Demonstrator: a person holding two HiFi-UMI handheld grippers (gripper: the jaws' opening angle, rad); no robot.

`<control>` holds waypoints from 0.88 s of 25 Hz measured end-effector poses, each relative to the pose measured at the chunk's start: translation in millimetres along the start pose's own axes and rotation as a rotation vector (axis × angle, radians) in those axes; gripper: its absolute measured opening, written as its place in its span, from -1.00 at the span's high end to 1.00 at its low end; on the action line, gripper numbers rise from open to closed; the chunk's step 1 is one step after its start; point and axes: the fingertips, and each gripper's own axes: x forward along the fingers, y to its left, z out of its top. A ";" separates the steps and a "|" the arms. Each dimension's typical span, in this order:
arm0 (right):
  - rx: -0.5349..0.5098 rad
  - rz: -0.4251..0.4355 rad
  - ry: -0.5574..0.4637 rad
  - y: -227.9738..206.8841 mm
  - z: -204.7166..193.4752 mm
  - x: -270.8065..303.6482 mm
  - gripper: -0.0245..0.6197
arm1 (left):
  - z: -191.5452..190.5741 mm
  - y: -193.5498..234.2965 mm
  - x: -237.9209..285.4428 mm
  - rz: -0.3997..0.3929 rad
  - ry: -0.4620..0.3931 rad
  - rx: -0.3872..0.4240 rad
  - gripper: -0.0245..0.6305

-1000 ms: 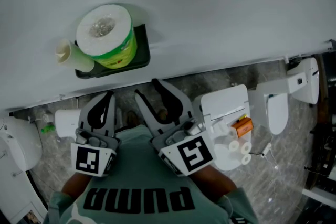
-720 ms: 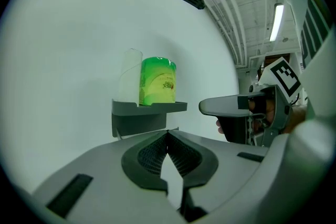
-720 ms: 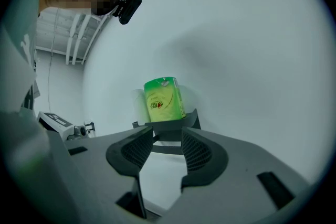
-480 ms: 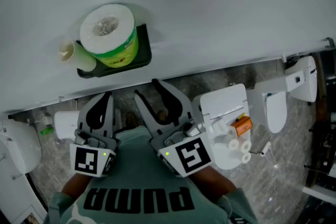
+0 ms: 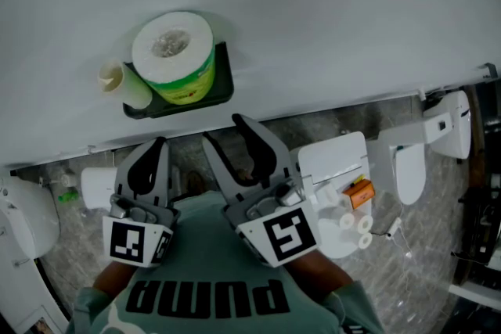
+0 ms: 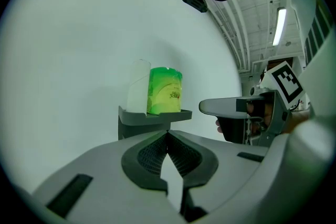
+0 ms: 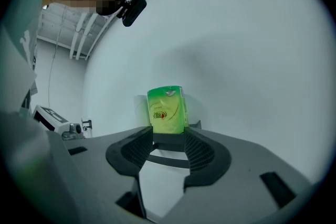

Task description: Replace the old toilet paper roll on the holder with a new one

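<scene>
Grey left gripper — jaws together, empty; grey right gripper — jaws apart, empty, aimed at the green-wrapped new toilet paper roll, probably to grasp it. The roll stands upright on a dark wall shelf, touching a pale, nearly bare cardboard tube.

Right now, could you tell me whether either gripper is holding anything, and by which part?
Nothing is held. The left gripper is shut on nothing; the right gripper is open and empty, short of the wrapped roll on the shelf.
</scene>
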 end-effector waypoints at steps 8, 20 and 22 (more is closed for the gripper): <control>-0.034 -0.003 -0.016 0.8 10.4 7.9 0.40 | 1.5 5.0 -0.3 0.007 -0.002 -0.009 0.92; -0.080 0.014 -0.019 2.3 21.4 28.2 0.13 | 9.7 19.5 1.8 0.038 -0.031 -0.007 0.92; -0.090 0.018 -0.016 2.5 23.0 32.7 0.07 | 13.6 22.8 2.7 0.045 -0.047 -0.007 0.92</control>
